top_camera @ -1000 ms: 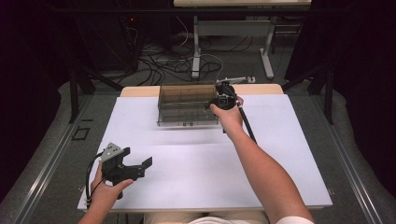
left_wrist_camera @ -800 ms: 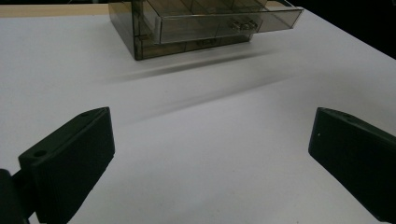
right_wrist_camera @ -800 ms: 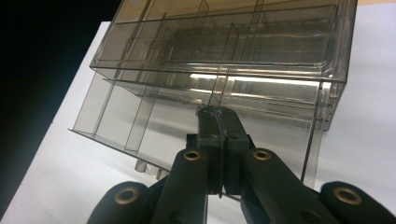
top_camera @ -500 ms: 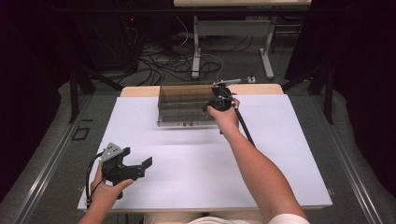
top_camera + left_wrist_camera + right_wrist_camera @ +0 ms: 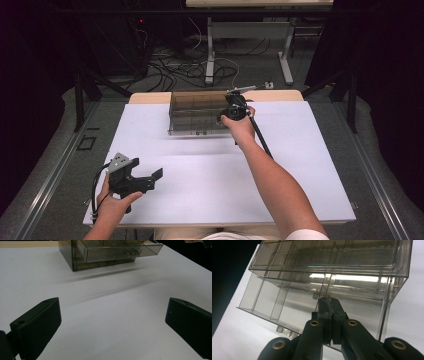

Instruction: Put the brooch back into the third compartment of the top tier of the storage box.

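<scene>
A smoky clear plastic drawer box point(image 5: 195, 116) stands at the far middle of the white table point(image 5: 210, 175). Its drawer point(image 5: 274, 302) is pulled partway out, showing divided compartments, and it also juts from the box in the left gripper view point(image 5: 120, 252). My right gripper point(image 5: 232, 111) hangs over the box's right end, pointing down. In its own view the right gripper point(image 5: 328, 302) has its jaws pressed together above the open drawer, with nothing visible between them. My left gripper point(image 5: 152, 180) rests at the near left of the table, open. The left gripper point(image 5: 112, 325) holds nothing.
The right gripper's cable point(image 5: 260, 136) trails back along the forearm. A strip of wooden tabletop point(image 5: 150, 98) shows behind the white sheet. Beyond the table are floor cables point(image 5: 175, 70) and another table's legs point(image 5: 210, 50).
The right hand has shifted slightly nearer and left over the box. The left gripper has stayed where it was.
</scene>
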{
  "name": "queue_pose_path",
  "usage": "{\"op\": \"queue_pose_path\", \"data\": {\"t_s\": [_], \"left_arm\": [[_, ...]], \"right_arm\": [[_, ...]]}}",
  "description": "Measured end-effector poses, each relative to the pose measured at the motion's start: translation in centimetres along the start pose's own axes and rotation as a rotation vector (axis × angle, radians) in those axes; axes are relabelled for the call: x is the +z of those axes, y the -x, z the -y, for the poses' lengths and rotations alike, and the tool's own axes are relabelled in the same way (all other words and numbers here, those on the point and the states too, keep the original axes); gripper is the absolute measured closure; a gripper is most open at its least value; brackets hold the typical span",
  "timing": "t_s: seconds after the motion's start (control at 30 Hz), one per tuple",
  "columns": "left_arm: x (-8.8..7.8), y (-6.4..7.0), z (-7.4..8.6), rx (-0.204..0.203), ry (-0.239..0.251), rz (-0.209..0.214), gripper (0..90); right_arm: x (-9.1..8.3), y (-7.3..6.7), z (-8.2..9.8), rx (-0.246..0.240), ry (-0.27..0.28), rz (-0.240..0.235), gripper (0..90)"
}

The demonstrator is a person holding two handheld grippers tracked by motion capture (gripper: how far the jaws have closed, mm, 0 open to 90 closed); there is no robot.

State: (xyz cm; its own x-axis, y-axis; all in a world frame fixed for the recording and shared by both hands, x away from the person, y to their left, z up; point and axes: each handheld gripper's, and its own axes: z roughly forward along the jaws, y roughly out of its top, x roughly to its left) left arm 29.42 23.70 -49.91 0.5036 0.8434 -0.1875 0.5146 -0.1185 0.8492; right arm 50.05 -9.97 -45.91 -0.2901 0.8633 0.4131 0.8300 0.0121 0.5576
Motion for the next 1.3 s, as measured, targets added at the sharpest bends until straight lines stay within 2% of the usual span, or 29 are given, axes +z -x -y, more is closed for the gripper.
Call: {"op": "queue_pose_path", "data": {"t_s": [0.07, 0.13, 0.3, 0.37, 0.43, 0.53, 0.67, 0.93, 1.07, 1.1, 1.3], "left_arm": [[0.0, 0.0, 0.0, 0.001, 0.001, 0.0, 0.3], [0.0, 0.0, 0.0, 0.001, 0.001, -0.001, 0.3], [0.0, 0.0, 0.0, 0.001, 0.001, 0.002, 0.3], [0.0, 0.0, 0.0, 0.0, 0.001, 0.003, 0.3], [0.0, 0.0, 0.0, -0.001, 0.0, 0.004, 0.3], [0.0, 0.0, 0.0, 0.0, 0.0, 0.005, 0.3], [0.1, 0.0, 0.0, 0.001, 0.0, 0.006, 0.3], [0.1, 0.0, 0.0, 0.0, -0.001, 0.005, 0.3], [0.1, 0.0, 0.0, -0.002, -0.001, 0.007, 0.3], [0.1, 0.0, 0.0, 0.001, -0.001, 0.005, 0.3], [0.1, 0.0, 0.0, 0.004, -0.002, 0.004, 0.3]], "right_arm": [[0.1, 0.0, 0.0, 0.001, 0.012, -0.002, 89.5], [0.0, 0.0, 0.0, 0.004, 0.0, 0.001, 89.1], [-0.2, 0.1, 0.0, 0.009, 0.009, -0.014, 83.5], [-0.3, 0.1, -0.1, -0.001, 0.018, -0.024, 78.4], [-0.4, 0.1, -0.1, 0.007, 0.022, -0.025, 77.0], [-0.5, 0.2, -0.1, -0.005, 0.021, -0.032, 72.7], [-0.7, 0.2, -0.2, -0.022, 0.024, -0.02, 65.0], [-1.4, 0.3, -0.2, -0.018, 0.019, -0.044, 51.1], [-1.8, 0.4, -0.1, -0.032, 0.038, -0.033, 46.2], [-1.9, 0.4, -0.1, -0.028, 0.038, -0.045, 44.8], [-2.5, 0.6, -0.1, -0.041, 0.056, -0.048, 35.7]]}}
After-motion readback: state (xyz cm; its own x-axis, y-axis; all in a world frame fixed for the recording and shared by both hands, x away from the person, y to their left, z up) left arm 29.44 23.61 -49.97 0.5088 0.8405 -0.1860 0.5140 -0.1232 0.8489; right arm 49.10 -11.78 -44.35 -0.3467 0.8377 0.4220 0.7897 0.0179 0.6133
